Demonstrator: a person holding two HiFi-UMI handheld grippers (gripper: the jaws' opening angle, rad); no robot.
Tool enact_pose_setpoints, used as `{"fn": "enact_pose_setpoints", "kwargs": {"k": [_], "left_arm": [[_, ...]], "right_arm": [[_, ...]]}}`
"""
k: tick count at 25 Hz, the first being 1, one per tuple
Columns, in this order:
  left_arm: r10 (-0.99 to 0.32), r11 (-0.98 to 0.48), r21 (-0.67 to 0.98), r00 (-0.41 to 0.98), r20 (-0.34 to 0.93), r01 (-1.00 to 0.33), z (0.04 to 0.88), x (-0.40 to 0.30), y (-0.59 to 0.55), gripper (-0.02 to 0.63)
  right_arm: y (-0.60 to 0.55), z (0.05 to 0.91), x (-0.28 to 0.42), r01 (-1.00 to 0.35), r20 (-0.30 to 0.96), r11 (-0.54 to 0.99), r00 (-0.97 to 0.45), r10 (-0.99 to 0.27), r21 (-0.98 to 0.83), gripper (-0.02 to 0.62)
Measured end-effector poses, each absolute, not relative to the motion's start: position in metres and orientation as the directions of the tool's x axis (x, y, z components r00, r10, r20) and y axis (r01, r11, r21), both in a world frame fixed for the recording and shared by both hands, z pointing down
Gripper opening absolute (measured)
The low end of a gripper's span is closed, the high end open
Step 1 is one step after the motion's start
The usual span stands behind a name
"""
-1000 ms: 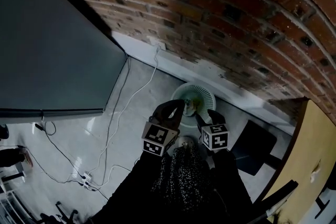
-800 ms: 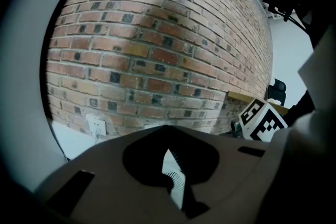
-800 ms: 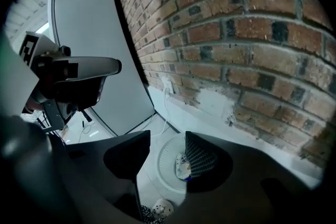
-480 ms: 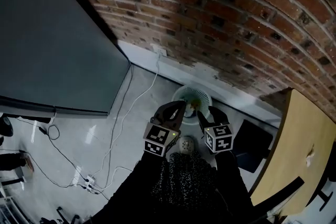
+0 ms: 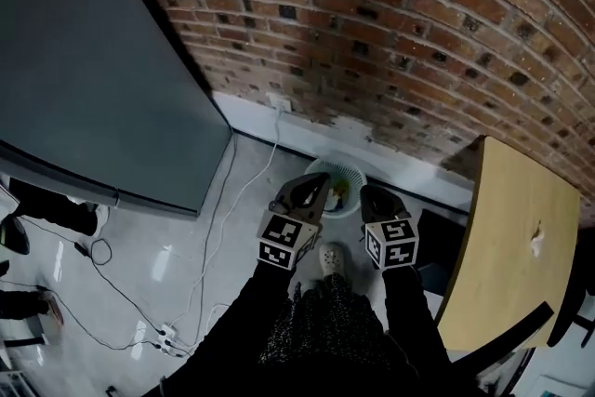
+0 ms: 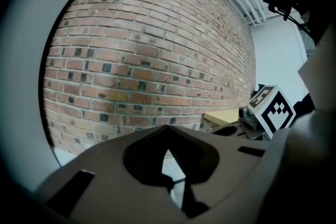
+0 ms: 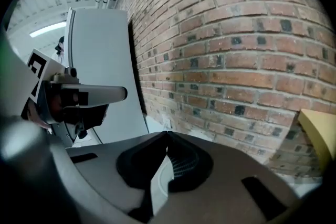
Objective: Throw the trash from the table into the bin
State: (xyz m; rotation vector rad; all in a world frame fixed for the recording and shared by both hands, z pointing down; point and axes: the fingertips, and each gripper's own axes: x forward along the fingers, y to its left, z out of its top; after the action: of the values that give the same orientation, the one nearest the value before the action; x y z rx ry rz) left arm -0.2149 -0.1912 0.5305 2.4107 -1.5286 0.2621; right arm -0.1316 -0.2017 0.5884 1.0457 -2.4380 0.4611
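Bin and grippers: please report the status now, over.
Left gripper shut, empty. Right gripper just closed, nothing between jaws. Bin ahead of both, trash inside. White scrap on table. Nothing in the way seen.

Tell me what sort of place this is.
Likely an office or workshop corner: bare red brick wall, pale wooden tabletop, round white mesh waste bin on the grey floor.

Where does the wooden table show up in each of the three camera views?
Head view: the wooden table is at the right edge, slanting down from the wall.
Left gripper view: it is a thin tan slab right of centre.
Right gripper view: only a tan corner shows at the far right edge.
Shared landmark: the brick wall, which the table stands against in all three views.
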Motion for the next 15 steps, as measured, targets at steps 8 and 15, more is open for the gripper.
{"fn": "enact_pose_setpoints", "kwargs": {"k": [8,15], "left_arm": [[-0.844,-0.465,0.122,0.481,0.236,-0.877,0.471,-0.19,-0.165,0.005],[-0.812,-0.546,0.099,0.555,0.181,-0.832,0.43,-0.143,-0.166,0.006]], "right_arm": [[-0.177,0.516,-0.096,-0.809,0.461,0.577,-0.556,-0.692,-0.109,0.011],[-0.168,0.471,-0.036,-0.869,0.416,0.488,-0.474,-0.776,-0.08,0.011]]}}
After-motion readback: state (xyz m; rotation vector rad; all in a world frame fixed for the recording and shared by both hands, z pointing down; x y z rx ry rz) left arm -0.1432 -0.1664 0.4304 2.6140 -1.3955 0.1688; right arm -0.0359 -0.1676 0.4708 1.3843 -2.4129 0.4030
